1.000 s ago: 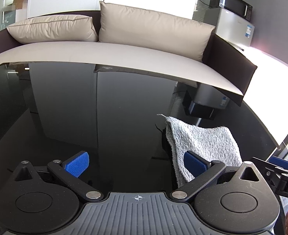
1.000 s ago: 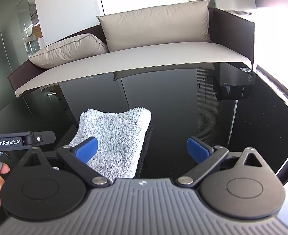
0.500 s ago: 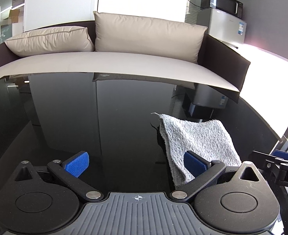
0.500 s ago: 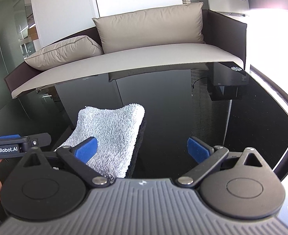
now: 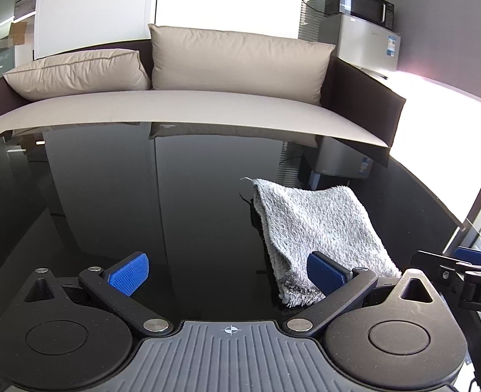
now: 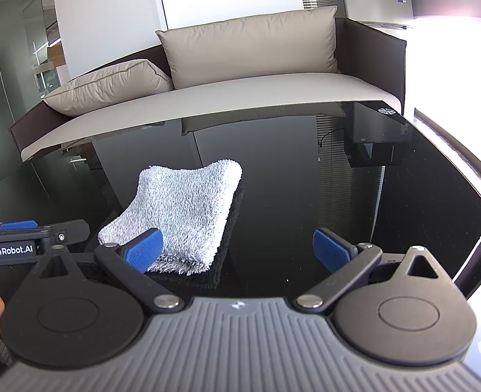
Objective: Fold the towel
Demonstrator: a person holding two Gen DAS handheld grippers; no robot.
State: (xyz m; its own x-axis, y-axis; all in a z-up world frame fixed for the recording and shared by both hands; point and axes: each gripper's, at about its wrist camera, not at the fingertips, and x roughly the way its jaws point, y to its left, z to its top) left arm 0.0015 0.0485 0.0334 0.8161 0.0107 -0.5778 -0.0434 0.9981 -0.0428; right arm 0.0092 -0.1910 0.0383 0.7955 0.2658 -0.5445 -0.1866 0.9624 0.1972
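- "GenRobot.AI" printed in white on black bar [image 6: 9, 250], left edge of right view.
- Folded grey terry towel [image 5: 318, 228] lies flat on glossy black table [image 5: 142, 196], bare surface around.
- Left gripper [image 5: 227, 272] and right gripper [image 6: 238, 251]: blue pads spread wide, holding nothing.

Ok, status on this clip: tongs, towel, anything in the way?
Left tongs open, right tongs open, both empty. Towel folded on black table. Nothing in the way.

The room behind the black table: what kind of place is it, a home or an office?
Probably an office lounge or break area, though a home is possible. A sofa with beige cushions stands behind the glossy black table, and a microwave sits on a small fridge. Glass partitions appear at the left.
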